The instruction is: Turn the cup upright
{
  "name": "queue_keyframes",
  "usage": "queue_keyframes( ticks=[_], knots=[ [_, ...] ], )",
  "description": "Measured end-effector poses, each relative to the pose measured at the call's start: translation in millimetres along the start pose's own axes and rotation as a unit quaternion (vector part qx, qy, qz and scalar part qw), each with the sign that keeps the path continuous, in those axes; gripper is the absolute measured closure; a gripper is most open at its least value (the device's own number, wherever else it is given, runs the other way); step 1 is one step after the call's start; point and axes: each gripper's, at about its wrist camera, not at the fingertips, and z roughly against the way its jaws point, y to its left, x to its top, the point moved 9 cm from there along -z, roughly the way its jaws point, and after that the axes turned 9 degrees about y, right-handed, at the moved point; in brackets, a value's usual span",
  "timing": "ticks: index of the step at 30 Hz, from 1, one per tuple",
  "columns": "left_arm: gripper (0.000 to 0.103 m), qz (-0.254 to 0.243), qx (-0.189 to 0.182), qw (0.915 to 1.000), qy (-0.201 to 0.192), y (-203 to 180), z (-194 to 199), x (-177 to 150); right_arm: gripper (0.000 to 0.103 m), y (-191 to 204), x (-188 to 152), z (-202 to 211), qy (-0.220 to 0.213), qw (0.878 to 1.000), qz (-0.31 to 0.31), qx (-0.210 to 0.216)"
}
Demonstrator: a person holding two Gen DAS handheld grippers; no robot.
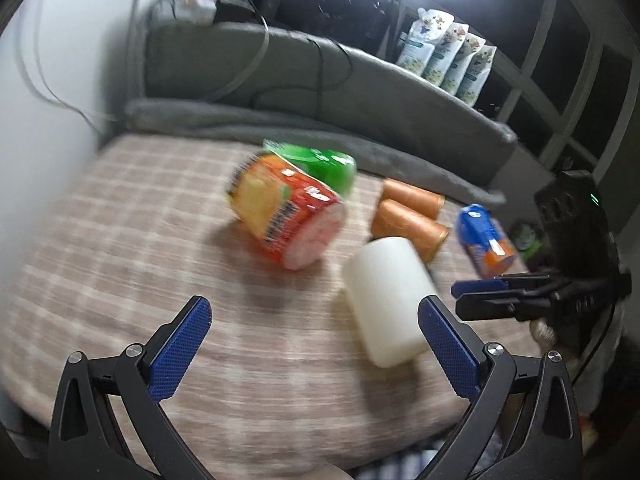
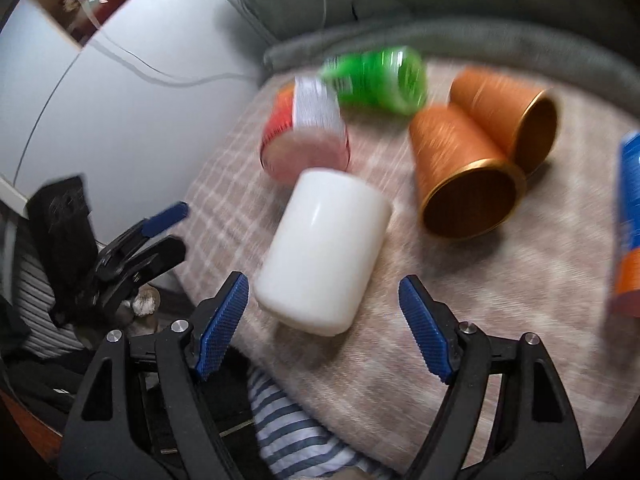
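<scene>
A white cup (image 1: 386, 300) lies on its side on the checked bedspread (image 1: 120, 240); it also shows in the right wrist view (image 2: 324, 248). My left gripper (image 1: 314, 342) is open, just short of the cup, with its right finger beside it. My right gripper (image 2: 322, 328) is open just in front of the cup's near end, jaws either side without touching it. Each gripper shows in the other's view, the right gripper (image 1: 480, 294) right of the cup and the left gripper (image 2: 168, 228) left of it. Both views are motion-blurred.
A red noodle cup (image 1: 288, 216), a green cup (image 1: 328, 166), two orange cups (image 2: 468, 172) and a blue-orange can (image 1: 486, 240) lie on the bed. A grey headboard (image 1: 320, 80) stands behind. A wall (image 2: 120, 120) is on the left. The bed's edge is near me.
</scene>
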Motion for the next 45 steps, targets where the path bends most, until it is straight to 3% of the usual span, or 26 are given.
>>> queue_keyframes(
  ticks=[2, 5, 8, 10, 14, 19, 27, 32, 36, 45],
  knots=[
    [0.001, 0.019, -0.037, 0.9989, 0.024, -5, -10, 3, 0.022, 1, -4, 17, -0.034, 0.998, 0.019, -0.045],
    [0.001, 0.049, -0.084, 0.9936, 0.058, -14, -25, 7, 0.018, -1, -15, 44, -0.088, 0.986, 0.031, -0.139],
    [0.001, 0.07, -0.119, 0.9867, 0.087, -23, -38, 10, 0.018, -8, -26, 63, -0.119, 0.976, 0.02, -0.18],
    [0.001, 0.079, -0.131, 0.9832, 0.1, -29, -45, 12, 0.018, -17, -36, 76, -0.137, 0.969, 0.011, -0.205],
    [0.001, 0.077, -0.118, 0.9838, 0.11, -33, -57, 15, 0.017, -25, -47, 98, -0.159, 0.955, -0.004, -0.249],
    [0.001, 0.073, -0.108, 0.9836, 0.125, -36, -71, 18, 0.016, -32, -56, 117, -0.18, 0.947, -0.027, -0.265],
    [0.002, 0.073, -0.099, 0.9813, 0.148, -40, -89, 16, 0.015, -46, -60, 126, -0.19, 0.943, -0.057, -0.266],
    [0.007, 0.073, -0.098, 0.9786, 0.166, -43, -99, 12, 0.015, -54, -60, 126, -0.191, 0.941, -0.072, -0.271],
    [0.018, 0.078, -0.099, 0.9763, 0.176, -42, -104, 8, 0.015, -57, -61, 128, -0.196, 0.938, -0.078, -0.275],
    [0.025, 0.078, -0.099, 0.977, 0.172, -44, -103, 10, 0.015, -62, -63, 130, -0.201, 0.937, -0.087, -0.271]
  ],
)
